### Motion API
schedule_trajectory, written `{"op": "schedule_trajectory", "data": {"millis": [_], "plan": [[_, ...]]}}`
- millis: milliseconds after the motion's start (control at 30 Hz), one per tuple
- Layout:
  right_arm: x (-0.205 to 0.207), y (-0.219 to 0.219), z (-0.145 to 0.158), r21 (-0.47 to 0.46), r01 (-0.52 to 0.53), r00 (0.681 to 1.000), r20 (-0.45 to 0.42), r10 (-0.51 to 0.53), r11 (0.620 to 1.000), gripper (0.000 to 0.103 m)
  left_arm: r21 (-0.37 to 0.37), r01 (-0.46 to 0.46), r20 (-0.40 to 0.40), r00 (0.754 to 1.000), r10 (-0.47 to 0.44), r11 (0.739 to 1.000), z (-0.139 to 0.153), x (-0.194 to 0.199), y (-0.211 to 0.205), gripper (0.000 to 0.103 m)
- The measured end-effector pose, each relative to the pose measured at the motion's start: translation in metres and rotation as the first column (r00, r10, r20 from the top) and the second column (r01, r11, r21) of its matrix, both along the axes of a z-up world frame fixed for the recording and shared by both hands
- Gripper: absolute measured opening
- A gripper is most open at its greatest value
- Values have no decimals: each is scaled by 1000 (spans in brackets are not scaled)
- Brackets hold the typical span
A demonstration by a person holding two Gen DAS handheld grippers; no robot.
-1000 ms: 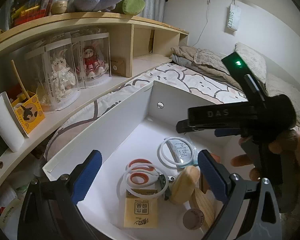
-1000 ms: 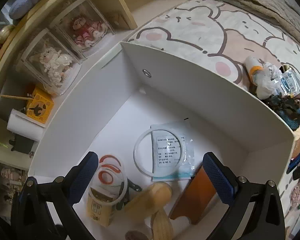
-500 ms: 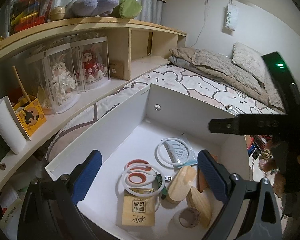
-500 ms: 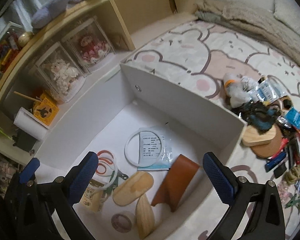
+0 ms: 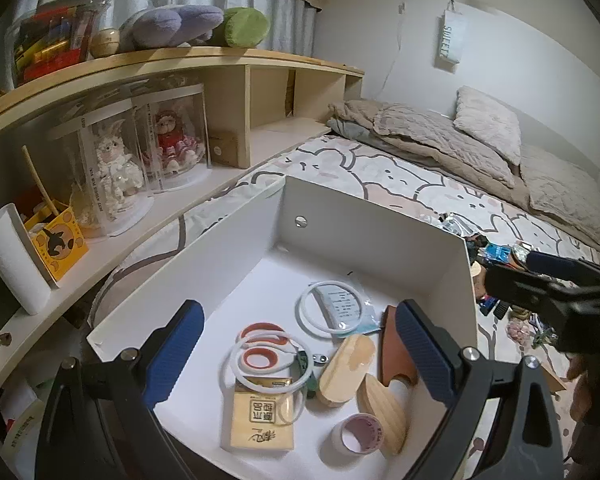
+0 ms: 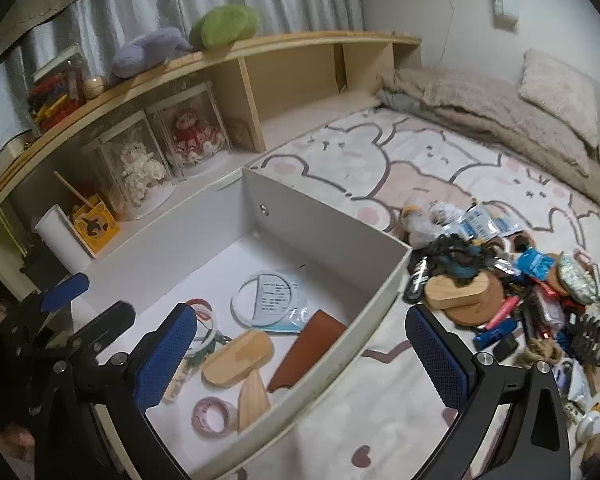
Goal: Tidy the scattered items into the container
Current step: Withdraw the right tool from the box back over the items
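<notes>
A white open box (image 5: pixel 364 220) (image 6: pixel 332 224) stands on the bed. Inside lie a brown leather case (image 6: pixel 306 350), wooden pieces (image 6: pixel 238 356), a white ring on a packet (image 5: pixel 332 308), scissors with orange handles (image 5: pixel 260 354), a yellow packet (image 5: pixel 262 420) and a tape roll (image 5: pixel 358 434). My left gripper (image 5: pixel 300 354) is open and empty above the box. My right gripper (image 6: pixel 304 354) is open and empty above the box's right wall. A pile of scattered items (image 6: pixel 512 288) lies on the sheet right of the box.
A wooden shelf (image 6: pixel 260 92) with doll cases (image 5: pixel 140 152), a yellow box (image 5: pixel 56 240) and a white roll (image 5: pixel 12 260) runs along the left. Blankets and pillows (image 6: pixel 500 112) lie at the far end of the bed. The right gripper body (image 5: pixel 556 296) shows in the left wrist view.
My right gripper has pulled up and back to the right, out of the box, and the pile of items has come into its view. My left gripper has risen slightly.
</notes>
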State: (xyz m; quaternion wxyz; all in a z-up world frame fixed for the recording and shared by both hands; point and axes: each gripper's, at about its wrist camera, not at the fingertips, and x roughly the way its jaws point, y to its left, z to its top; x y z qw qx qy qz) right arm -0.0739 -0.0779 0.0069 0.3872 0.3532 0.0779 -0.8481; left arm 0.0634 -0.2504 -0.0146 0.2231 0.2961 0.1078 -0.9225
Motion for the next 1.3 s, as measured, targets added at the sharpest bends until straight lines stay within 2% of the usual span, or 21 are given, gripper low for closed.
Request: {"op": "schedule_trajectory", "data": {"millis": [133,567,600,967,1300], "plan": [[11,15,4,-3,21,998,-55,-21,1000,103,-5,14,-6,1000,-14,1000,3,-1,7,97],[26,59,8,-18,108,987,-122,-109,994,103,-12,44,-30,999,-44,999,13,-2,27,97],[27,62,9,-17,113,985,-129,-114,993,103,-11,46,-32,998,-47,999,13,-2,29,102],[26,98,14,-34,186,972,-140,-189,982,103,-15,103,-50,993,-104,995,21,-13,53,103],[22,142,16,-27,281,946,-163,-282,959,103,-17,181,-56,982,-181,983,26,-33,83,103]]}}
